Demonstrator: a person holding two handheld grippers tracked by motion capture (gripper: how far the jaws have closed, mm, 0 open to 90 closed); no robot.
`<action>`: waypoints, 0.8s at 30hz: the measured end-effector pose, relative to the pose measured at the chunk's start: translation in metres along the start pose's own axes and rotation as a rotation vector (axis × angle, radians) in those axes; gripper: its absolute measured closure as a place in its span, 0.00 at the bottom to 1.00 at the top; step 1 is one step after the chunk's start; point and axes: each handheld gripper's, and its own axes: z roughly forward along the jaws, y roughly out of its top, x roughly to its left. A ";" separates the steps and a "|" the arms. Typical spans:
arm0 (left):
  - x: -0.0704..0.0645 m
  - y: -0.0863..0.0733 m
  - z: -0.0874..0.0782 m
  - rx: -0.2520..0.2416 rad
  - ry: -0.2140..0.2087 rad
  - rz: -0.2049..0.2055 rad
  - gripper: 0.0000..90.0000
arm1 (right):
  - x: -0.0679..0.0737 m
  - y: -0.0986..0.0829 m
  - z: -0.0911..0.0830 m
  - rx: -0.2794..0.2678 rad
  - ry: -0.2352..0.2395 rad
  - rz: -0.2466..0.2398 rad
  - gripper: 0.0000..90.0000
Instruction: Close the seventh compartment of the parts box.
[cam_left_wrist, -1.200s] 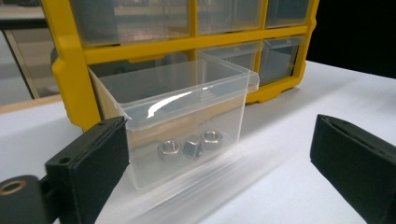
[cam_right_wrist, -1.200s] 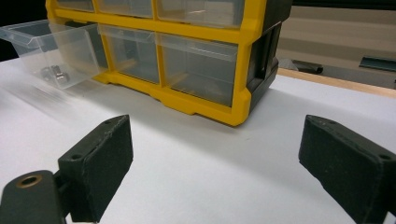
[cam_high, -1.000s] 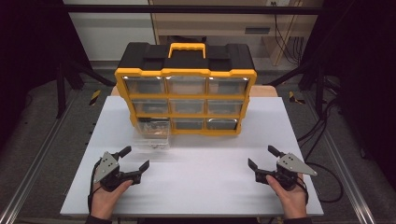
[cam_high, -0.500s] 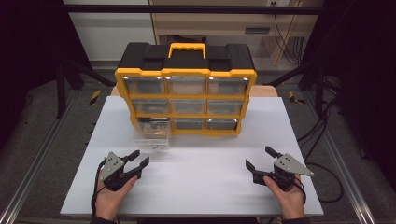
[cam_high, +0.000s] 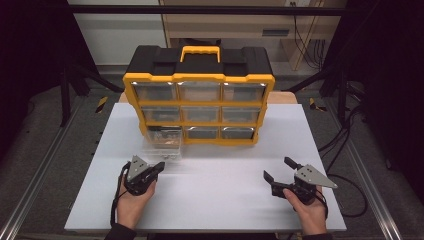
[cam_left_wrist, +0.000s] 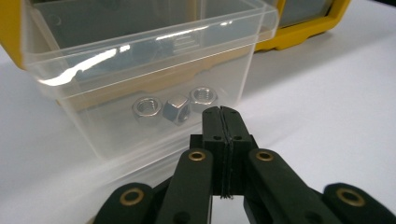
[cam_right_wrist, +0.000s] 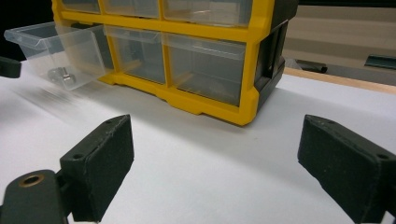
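The left hand-held gripper (cam_left_wrist: 219, 114) has closed and moved up to the pulled-out drawer (cam_left_wrist: 140, 88), likely to push it; the right hand-held gripper (cam_right_wrist: 215, 172) waits open.

We find no text, label, brand, number or sign that can be read in any of the views: the yellow and black organizer (cam_high: 198, 75) carries no legible marking on its frame, handle or drawer fronts, the clear drawer (cam_left_wrist: 140, 74) pulled out of it is plain, the hex nuts (cam_left_wrist: 175, 106) inside show no stamp we can make out, and the white surface (cam_high: 215, 185) bears no print
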 end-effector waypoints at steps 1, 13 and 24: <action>0.000 0.001 0.002 0.007 0.001 -0.005 0.99 | 0.000 0.000 0.000 0.002 0.001 -0.002 0.12; -0.006 0.016 0.018 0.036 0.034 0.006 0.99 | -0.003 -0.001 -0.002 0.011 0.001 -0.009 0.12; -0.003 0.023 0.025 0.032 0.036 -0.029 0.99 | -0.004 -0.002 -0.003 0.010 -0.003 -0.016 0.12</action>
